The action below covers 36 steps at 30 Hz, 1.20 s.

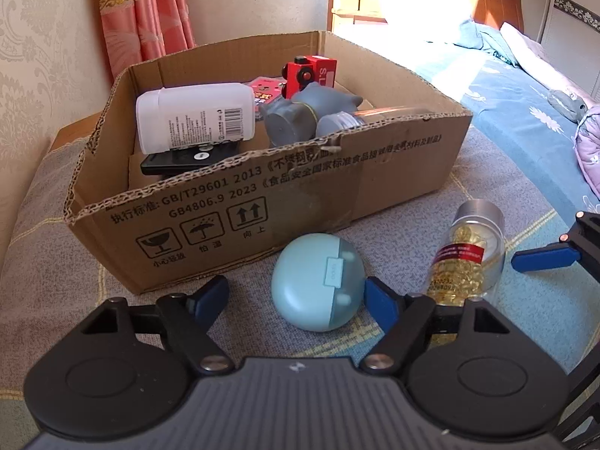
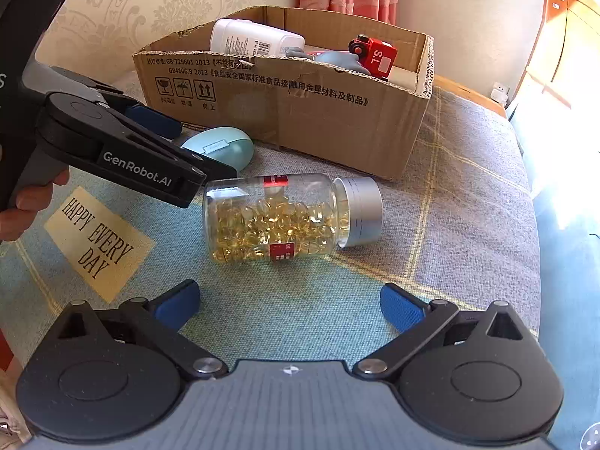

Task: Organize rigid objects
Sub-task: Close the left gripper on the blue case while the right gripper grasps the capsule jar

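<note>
- Your cardboard box (image 1: 262,202) is the largest thing here — corrugated, torn along its rim, printed "GB/T29601 2013" and "GB4806.9 2023" above fragile, umbrella and this-way-up symbols. It sits on a woven, checked cushion (image 2: 450,225) that bears a patch reading "HAPPY EVERY DAY".
- Your left tool (image 1: 296,296) tilts downward, its blue pads either side of the earbud case; the left pad stands clear, the right pad is at the case's edge, and you cannot tell whether it touches. The side of the tool reads "GenRobot.AI".
- Your right tool (image 2: 288,307) points down at the pill bottle with its pads spread wide, nothing between them.
- In the box: a white plastic bottle (image 1: 195,116) with a barcode label, a red toy truck (image 1: 309,75) marked "S.T", a grey figurine (image 1: 296,116).
- The pill bottle (image 2: 277,217) lies on its side in front of the box — clear, full of gold capsules, red label, ribbed silver cap.
- The earbud case (image 1: 317,281) is a smooth, rounded, pale blue shell, just before the box wall.
</note>
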Each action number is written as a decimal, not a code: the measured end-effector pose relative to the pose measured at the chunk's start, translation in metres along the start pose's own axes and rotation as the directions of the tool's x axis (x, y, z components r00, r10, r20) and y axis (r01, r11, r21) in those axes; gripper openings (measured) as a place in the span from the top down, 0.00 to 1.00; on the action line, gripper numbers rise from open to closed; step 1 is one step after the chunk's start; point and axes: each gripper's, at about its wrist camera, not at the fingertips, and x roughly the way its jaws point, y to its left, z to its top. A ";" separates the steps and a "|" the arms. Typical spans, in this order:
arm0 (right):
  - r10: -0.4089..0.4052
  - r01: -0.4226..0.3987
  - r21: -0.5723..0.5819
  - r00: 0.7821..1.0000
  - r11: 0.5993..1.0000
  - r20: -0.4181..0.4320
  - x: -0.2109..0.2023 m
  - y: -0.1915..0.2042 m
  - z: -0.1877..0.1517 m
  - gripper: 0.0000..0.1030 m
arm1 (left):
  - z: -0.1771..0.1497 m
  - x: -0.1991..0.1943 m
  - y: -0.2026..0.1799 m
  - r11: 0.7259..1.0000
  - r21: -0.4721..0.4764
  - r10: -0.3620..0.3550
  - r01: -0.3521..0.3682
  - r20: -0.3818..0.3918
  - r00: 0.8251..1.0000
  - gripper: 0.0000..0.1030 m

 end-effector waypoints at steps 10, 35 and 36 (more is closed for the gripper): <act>-0.006 0.006 0.009 1.000 1.000 0.024 -0.001 0.001 -0.003 0.00 | -0.001 -0.006 -0.005 1.000 -0.011 0.010 -0.010 0.021 1.000 0.50; -0.037 0.035 0.042 0.997 0.999 0.066 -0.007 0.002 -0.013 0.00 | -0.037 -0.023 0.025 0.983 -0.141 0.117 -0.120 -0.031 0.993 0.00; -0.035 0.032 0.039 0.997 0.999 0.067 -0.007 0.002 -0.013 0.00 | -0.037 -0.023 0.025 0.983 -0.141 0.119 -0.121 -0.025 0.993 0.00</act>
